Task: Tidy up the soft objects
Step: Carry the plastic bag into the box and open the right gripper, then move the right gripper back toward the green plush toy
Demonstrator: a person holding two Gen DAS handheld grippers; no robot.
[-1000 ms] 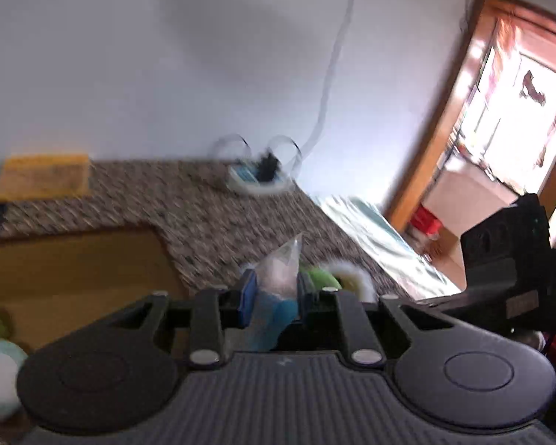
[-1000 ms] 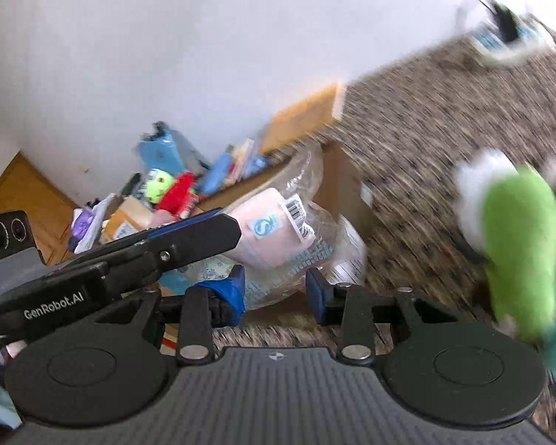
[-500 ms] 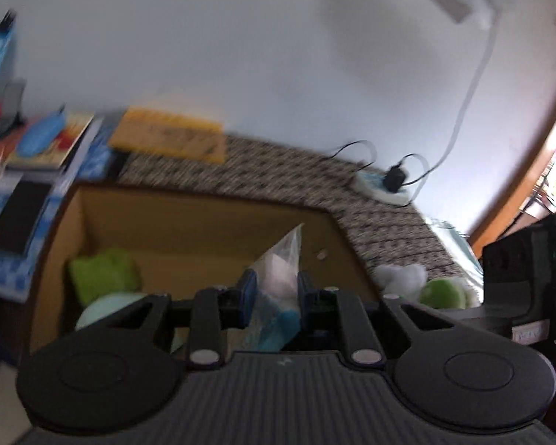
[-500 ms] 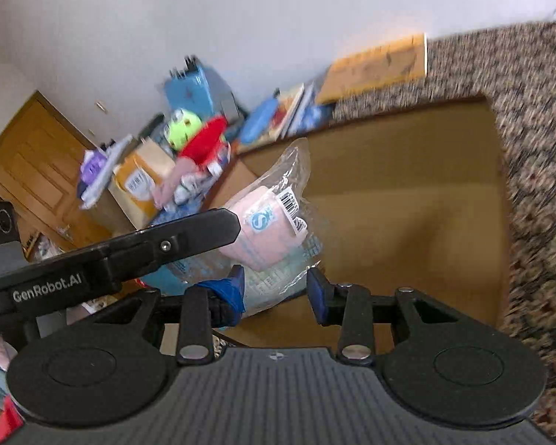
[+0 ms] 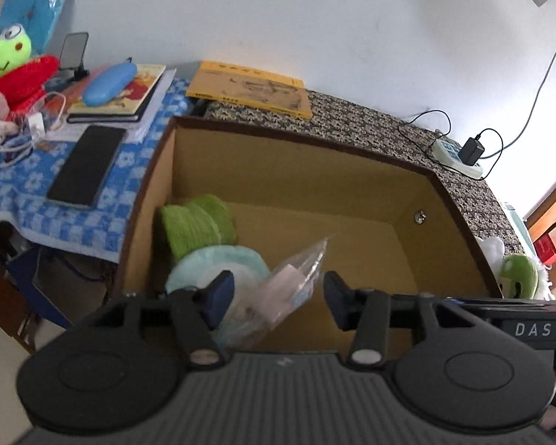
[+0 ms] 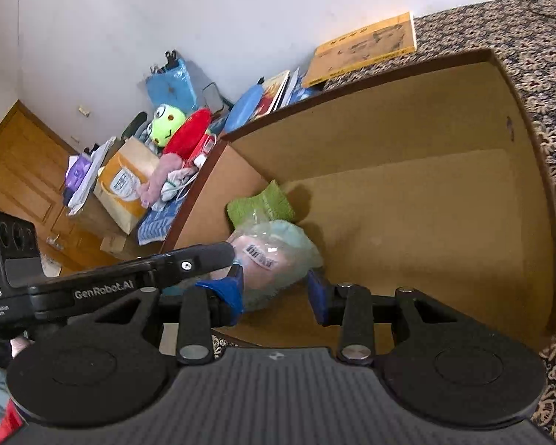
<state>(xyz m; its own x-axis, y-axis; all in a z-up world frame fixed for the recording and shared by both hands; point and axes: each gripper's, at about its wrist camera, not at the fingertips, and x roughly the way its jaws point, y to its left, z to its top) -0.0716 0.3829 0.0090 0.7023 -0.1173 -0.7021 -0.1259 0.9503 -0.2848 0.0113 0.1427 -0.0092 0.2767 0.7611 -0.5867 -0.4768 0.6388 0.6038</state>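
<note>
A clear plastic bag with a pink soft item (image 5: 278, 296) (image 6: 270, 259) lies inside the open cardboard box (image 5: 352, 185) (image 6: 519, 118), at its near left corner. My left gripper (image 5: 276, 298) is open above the box's near edge, with the bag between its fingers and free of them. My right gripper (image 6: 276, 289) is open just beside the bag. A green cloth (image 5: 196, 226) (image 6: 263, 204) and a pale teal plush (image 5: 218, 263) sit in the box under the bag. A green and white plush (image 5: 515, 270) lies right of the box.
A blue checked cloth (image 5: 29, 189) left of the box holds a phone (image 5: 87, 165), books (image 5: 118, 92), a blue case, cables and a frog plush (image 5: 5, 52) (image 6: 166, 124). A yellow book (image 5: 248, 89) (image 6: 367, 44) lies behind the box. A power strip (image 5: 459, 155) sits far right.
Both grippers swung left from the patterned bed to over the box. My left gripper has opened and let go of the bag, which now rests in the box.
</note>
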